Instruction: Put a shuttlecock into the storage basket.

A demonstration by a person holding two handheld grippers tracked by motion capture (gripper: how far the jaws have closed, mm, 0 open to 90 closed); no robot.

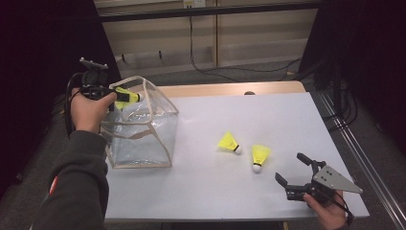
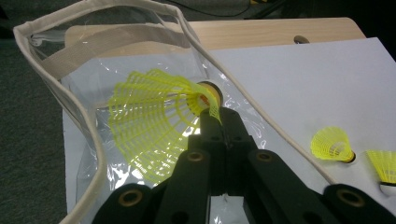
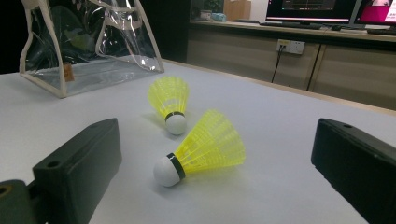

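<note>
A clear plastic bag (image 1: 143, 127) with cream trim stands open on the left of the white table. My left gripper (image 1: 113, 97) hovers over the bag's mouth, shut on the skirt of a yellow shuttlecock (image 2: 154, 121) near its cork. Two more yellow shuttlecocks lie on the table right of the bag: one (image 1: 229, 143) on its side, the other (image 1: 259, 156) nearer my right gripper (image 1: 290, 169). That gripper rests open at the table's near right with nothing between its jaws; in the right gripper view the nearer shuttlecock (image 3: 201, 148) lies just ahead of them, the other one (image 3: 170, 104) behind it.
The white table top (image 1: 268, 115) has a bare wooden strip (image 1: 230, 89) along its far edge. Beyond it stand low cabinets with trailing cables (image 1: 206, 67). A rail (image 1: 364, 163) runs along the floor on the right.
</note>
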